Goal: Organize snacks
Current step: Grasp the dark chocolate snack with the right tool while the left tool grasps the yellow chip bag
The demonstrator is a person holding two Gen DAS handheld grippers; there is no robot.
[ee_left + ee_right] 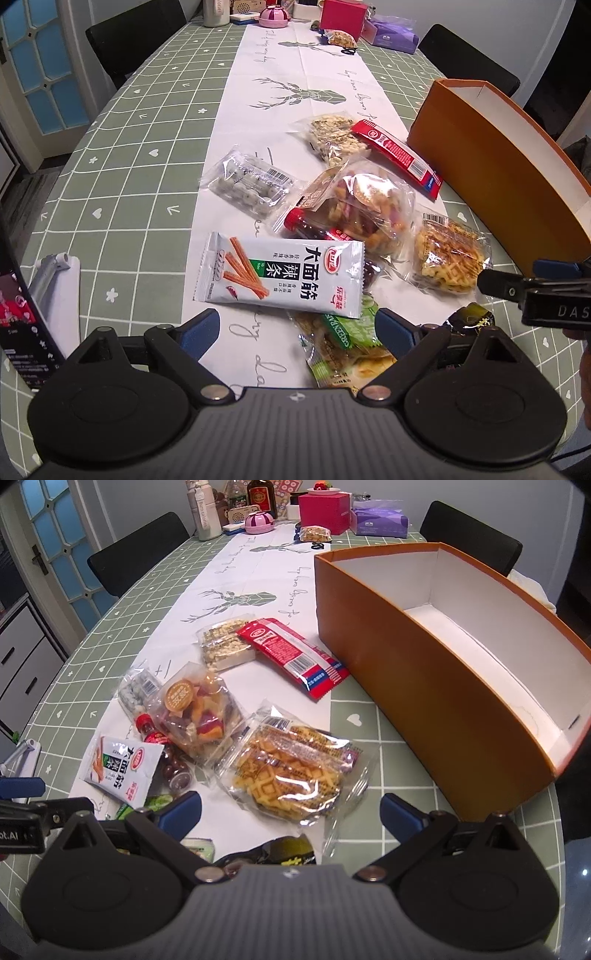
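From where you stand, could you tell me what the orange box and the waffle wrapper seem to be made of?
Orange box: likely stiff cardboard, matte orange outside, white inside; its thin, straight walls with sharp folded corners suggest this.

Waffle wrapper: looks like thin clear plastic film, glossy; it shows glare and crinkles, and the waffles are visible through it.

Both grippers, left and right, are open and touch neither.

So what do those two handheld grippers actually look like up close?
Both look alike. The left gripper has a ribbed dark grey body, two round black housings, black linkage arms with silver pivot pins, and blue pads on its fingers. The right gripper is the same build. Seen from the side, its black arm carries pale lettering, only partly readable. No cables or sleeves show clearly.
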